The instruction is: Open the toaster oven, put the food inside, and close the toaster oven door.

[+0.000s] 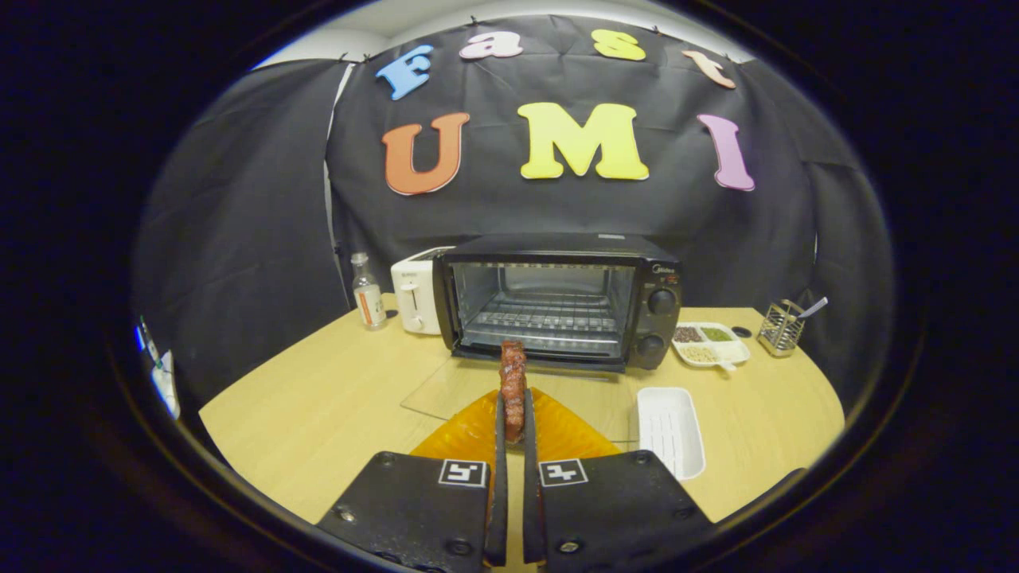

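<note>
The food [513,388], a dark reddish skewer-like strip of meat, stands with its long axis upright, its top end pointing up toward the toaster oven [561,298] and its lower end caught between the fingers. The gripper [513,422] is nearly closed, both fingers pressing on the strip's lower part with only a narrow gap left between them. It hangs above an orange ribbed plate [478,434] near the front edge of the bench [318,406]. Beyond the fingers the oven sits toward the back edge, its glass door [454,390] folded down flat onto the bench, its wire rack [545,318] bare. A white tray [670,430] lies just right of the plate.
</note>
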### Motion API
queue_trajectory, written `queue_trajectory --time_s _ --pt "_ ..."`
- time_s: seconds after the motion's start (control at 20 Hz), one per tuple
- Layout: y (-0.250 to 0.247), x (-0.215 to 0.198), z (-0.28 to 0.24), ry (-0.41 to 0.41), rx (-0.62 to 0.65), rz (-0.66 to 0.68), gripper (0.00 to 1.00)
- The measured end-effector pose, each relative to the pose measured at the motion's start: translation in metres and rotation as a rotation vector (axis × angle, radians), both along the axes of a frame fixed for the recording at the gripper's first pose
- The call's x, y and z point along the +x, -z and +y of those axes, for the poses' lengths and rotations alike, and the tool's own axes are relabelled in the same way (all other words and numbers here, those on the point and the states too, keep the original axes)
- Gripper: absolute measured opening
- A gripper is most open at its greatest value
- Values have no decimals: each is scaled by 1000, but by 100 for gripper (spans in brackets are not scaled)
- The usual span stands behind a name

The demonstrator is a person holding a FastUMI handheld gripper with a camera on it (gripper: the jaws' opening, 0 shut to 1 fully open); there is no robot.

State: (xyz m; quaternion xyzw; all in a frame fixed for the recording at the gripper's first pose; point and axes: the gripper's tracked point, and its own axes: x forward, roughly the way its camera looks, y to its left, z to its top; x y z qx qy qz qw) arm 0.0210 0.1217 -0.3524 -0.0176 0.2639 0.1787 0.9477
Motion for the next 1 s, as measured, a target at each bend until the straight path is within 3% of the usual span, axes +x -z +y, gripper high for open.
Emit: queue_trajectory --time_s 0.25,0.5,0.85,1.0 --pt "3 59 11 102 66 -76 11" --pt "2 124 23 204 258 -115 11" --pt "37 179 46 235 514 27 11" --pt "62 195 35 278 533 89 11"
